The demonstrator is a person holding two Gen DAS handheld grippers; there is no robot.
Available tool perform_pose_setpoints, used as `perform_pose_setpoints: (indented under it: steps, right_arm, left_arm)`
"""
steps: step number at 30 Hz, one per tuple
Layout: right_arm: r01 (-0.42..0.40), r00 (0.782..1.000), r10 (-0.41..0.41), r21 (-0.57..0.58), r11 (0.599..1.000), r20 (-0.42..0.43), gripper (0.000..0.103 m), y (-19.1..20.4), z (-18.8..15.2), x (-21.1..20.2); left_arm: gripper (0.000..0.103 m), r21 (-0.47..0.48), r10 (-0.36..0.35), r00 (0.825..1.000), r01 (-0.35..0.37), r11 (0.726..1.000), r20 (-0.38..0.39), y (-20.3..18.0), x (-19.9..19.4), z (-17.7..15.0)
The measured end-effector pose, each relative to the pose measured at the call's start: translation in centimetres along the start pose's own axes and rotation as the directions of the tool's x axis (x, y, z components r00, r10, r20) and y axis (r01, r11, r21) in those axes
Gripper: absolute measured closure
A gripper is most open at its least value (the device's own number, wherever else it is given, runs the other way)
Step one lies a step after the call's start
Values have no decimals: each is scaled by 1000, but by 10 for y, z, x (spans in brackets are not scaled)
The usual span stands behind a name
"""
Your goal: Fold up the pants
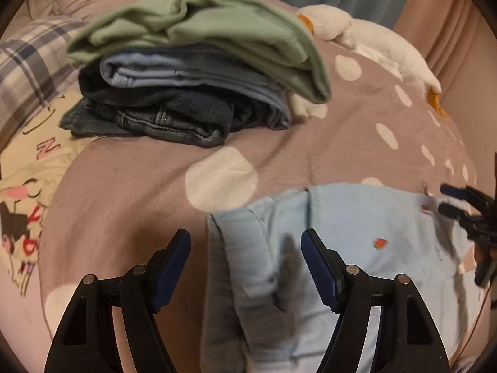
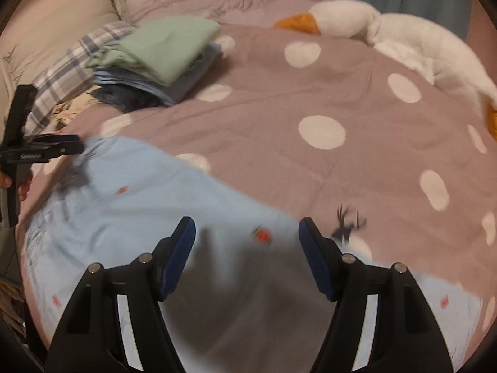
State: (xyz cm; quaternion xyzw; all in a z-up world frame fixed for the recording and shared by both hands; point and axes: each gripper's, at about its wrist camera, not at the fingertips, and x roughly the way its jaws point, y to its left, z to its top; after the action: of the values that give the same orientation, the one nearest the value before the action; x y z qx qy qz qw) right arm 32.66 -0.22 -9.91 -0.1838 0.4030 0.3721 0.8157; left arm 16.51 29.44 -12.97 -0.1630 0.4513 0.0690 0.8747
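Left wrist: folded clothes stack [image 1: 192, 71], goose plush [image 1: 382, 43] behind pants [image 1: 357, 236]; both grippers released.

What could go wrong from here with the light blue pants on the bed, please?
1. Both the left gripper and right gripper are open above the light blue strawberry-print pants, so a fold may slip loose.
2. The stack of folded clothes overhangs, with its green top piece jutting out; a nudge could topple it.
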Motion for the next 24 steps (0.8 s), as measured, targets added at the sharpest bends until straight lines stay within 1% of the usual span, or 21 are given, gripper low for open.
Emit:
perform_pose_setpoints:
  steps: [1,3,4,6,7,8,9,10,11,14,16,17,19,21,22,24]
  right_arm:
    - [-8,1000,8,-3,1000,-6,34,-2,3,6]
    - [-59,998,59,-12,998,-33,34,-6,11,24]
    - [-93,994,92,-21,995,-67,34,-7,14,36]
    - [-126,986,121,-41,991,-119,35,-6,16,53]
    - [-142,980,133,-52,988,-147,40,-5,16,61]
    - [-160,975,149,-60,985,-167,49,-4,14,68]
    - [-166,975,153,-74,983,-162,60,-3,13,68]
    - [-212,968,198,-83,974,-156,89,1,13,64]
    - [-228,965,213,-86,970,-150,94,3,13,60]
    - [-217,966,192,-143,966,-174,96,14,9,54]
    - [-192,970,166,-139,972,-177,96,15,13,54]
    - [-191,969,167,-128,973,-181,95,12,13,54]
    - [-180,970,153,-136,974,-189,94,14,15,54]
    - [-169,973,138,-160,973,-188,95,17,16,51]
    - [-164,976,134,-171,971,-173,95,19,17,47]
    - [-157,982,133,-182,971,-137,96,11,21,39]
  left_arm:
    - [30,2,-3,1000,3,1000,-5,2,2,1]
    - [30,15,-40,999,41,999,-35,5,10,1]
    - [31,27,-49,997,51,998,-53,6,13,1]
    - [46,56,-48,997,52,997,-68,7,17,-2]
    - [57,69,-48,996,53,996,-75,8,17,-3]
    - [59,82,-57,996,63,995,-72,8,15,-6]
    - [61,91,-68,995,74,993,-67,8,13,-6]
    - [63,99,-80,995,86,991,-61,8,9,-7]
    - [64,100,-84,995,89,991,-59,8,9,-5]
    - [64,94,-89,994,95,991,-70,11,11,-2]
    - [64,82,-83,993,90,993,-86,12,16,1]
    - [64,85,-84,992,92,992,-90,13,16,1]
    - [63,110,-77,993,86,990,-88,11,15,3]
    - [56,131,-57,995,68,989,-82,9,13,4]
    - [52,142,-44,996,55,988,-79,9,13,4]
    - [50,138,-51,995,62,989,-80,11,13,5]
